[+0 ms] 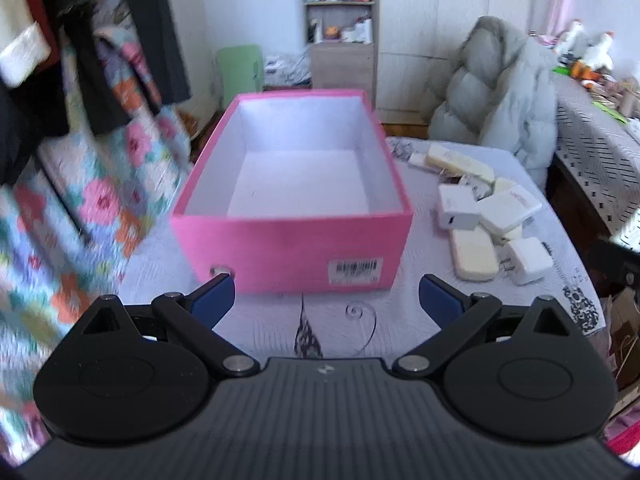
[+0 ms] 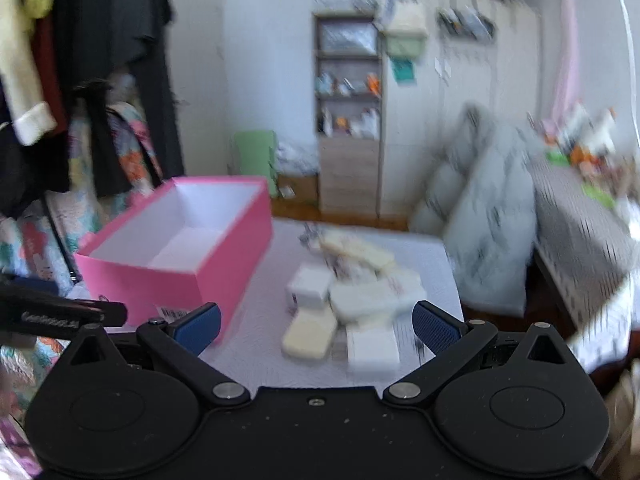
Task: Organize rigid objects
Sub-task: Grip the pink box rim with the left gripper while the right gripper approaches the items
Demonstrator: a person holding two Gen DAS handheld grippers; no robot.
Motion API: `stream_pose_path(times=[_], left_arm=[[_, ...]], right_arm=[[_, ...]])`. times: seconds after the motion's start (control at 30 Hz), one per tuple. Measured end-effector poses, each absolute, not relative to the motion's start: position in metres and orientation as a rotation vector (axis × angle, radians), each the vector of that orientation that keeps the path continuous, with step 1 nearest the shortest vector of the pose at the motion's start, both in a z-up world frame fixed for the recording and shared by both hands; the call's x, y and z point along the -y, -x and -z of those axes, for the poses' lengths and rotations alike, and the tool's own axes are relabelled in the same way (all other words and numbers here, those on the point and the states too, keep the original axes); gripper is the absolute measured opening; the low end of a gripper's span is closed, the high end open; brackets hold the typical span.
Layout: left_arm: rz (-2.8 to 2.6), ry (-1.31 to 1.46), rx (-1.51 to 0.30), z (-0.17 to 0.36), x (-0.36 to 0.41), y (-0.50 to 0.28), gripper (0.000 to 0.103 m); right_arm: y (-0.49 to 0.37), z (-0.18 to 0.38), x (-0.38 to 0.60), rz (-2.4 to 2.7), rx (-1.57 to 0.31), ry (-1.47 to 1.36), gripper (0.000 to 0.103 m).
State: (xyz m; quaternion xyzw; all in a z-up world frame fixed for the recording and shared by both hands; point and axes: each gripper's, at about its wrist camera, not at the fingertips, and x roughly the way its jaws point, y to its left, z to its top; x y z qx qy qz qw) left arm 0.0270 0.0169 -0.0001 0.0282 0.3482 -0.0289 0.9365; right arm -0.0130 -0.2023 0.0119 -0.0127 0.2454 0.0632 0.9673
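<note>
White chargers and cream cases [image 1: 486, 224] lie in a loose heap on the table [image 1: 160, 268], which wears a pale lilac quilted cloth, and the heap sits just to the right of a pink shoebox [image 1: 292, 208]. In the heap I can make out a white plug adapter [image 1: 456, 207] with a small port on its face, a second white adapter [image 1: 528, 260] with metal prongs at its side, a flat cream case [image 1: 474, 254] with rounded corners nearest the front, and a long cream piece [image 1: 458, 161] at the back. Several of them touch or overlap.

The shoebox stands open with no lid, its white inside bare, a barcode label [image 1: 355, 270] and a metal eyelet [image 1: 220, 270] on the short wall facing the left gripper [image 1: 326, 300]. That gripper hangs low before the box, blue pads spread wide, gripping nothing.

The right gripper [image 2: 316, 326] hovers over the near edge of the heap, jaws likewise wide apart and empty; its view is smeared with blur, so the small pieces there are hard to separate.

Beyond the table a grey puffer jacket [image 1: 500, 92] slumps over a chair, a wooden shelf unit [image 1: 340, 20] stands against the far wall, and dark clothes [image 1: 132, 32] hang at the left above a flowered quilt [image 1: 92, 200].
</note>
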Motion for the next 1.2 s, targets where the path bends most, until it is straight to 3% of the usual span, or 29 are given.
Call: stream_pose_path(times=[0.1,0.27,0.4,0.57,0.63,0.73,1.1,1.17,1.2], left_arm=[[0.129,-0.103,-0.688,-0.014,-0.021,-0.034,0.1],[0.094,-0.058,-0.593,-0.041,-0.05,-0.049,0.101],[0.078,-0.14,-0.544,-0.055,-0.065,-0.07,0.101],[0.075,-0.203,-0.632,-0.053,-0.082,-0.119,0.098],[0.101,-0.209,-0.676,-0.051,-0.091,-0.137,0.088],[0.101,-0.207,-0.735,-0.046,-0.104,-0.164,0.088],[-0.031,-0.121,-0.836,0.002,-0.144,-0.255,0.088],[-0.052,-0.144,-0.811,0.007,-0.145,-0.263,0.084],[-0.057,-0.153,-0.806,0.01,-0.144,-0.265,0.075]], right_arm=[[0.012,-0.021,0.206,-0.178,-0.389,0.058,0.103],[-0.014,-0.04,0.224,-0.238,-0.411,0.044,0.103],[-0.053,-0.049,0.24,-0.276,-0.551,0.001,0.103],[-0.109,-0.043,0.252,-0.316,-0.816,-0.082,0.103],[-0.125,-0.037,0.251,-0.329,-0.905,-0.085,0.102],[-0.139,-0.028,0.24,-0.313,-0.959,0.005,0.102],[-0.18,0.024,0.256,-0.277,-0.819,-0.038,0.099],[-0.185,0.034,0.261,-0.256,-0.79,-0.028,0.099],[-0.188,0.038,0.264,-0.246,-0.792,-0.037,0.099]])
